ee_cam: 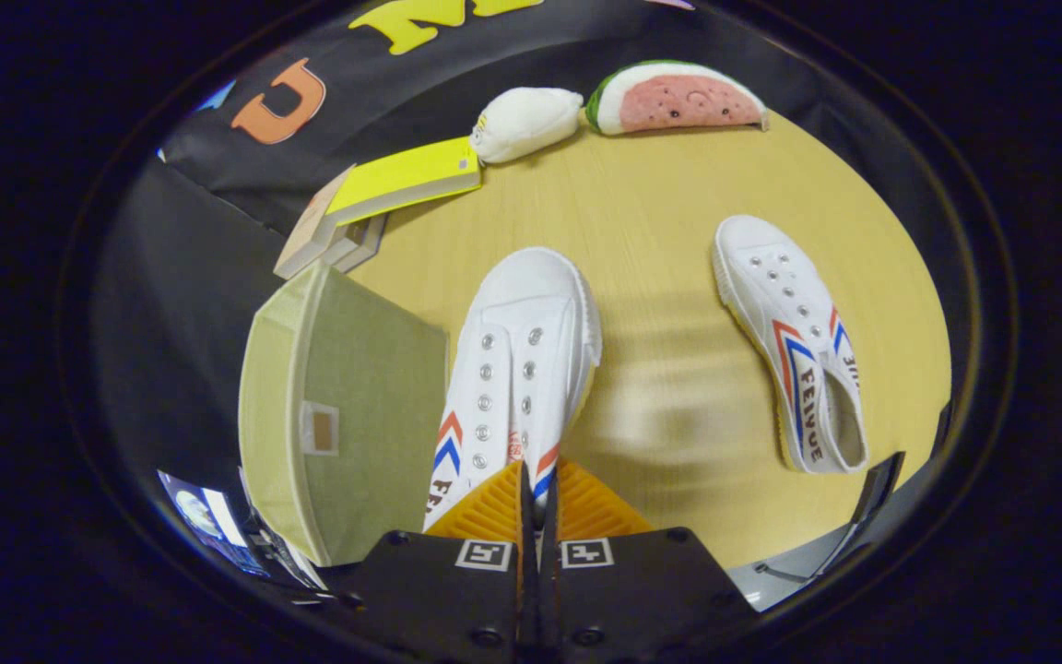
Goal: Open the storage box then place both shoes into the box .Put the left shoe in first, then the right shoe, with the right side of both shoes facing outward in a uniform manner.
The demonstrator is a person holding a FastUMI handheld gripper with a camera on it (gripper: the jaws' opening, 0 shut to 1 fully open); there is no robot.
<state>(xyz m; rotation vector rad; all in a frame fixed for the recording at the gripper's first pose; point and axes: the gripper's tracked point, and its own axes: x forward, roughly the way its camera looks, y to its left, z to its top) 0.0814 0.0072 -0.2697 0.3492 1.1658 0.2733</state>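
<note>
Fingers (538, 503) drawn nearly together on the heel of a white shoe (517, 369), which blocks the way straight ahead. Hard against that shoe's left side, a green storage box (342, 406) with its lid standing up (no passage between the two). Beyond the box, books (374, 198) at the table's far-left edge, then a white plush (524, 122) and a watermelon plush (674, 97) along the back. Open yellow tabletop (669, 277) to the right of the held shoe, as far as the second shoe (794, 346) lying well apart. Clear again past the toe, up to the plush toys.
</note>
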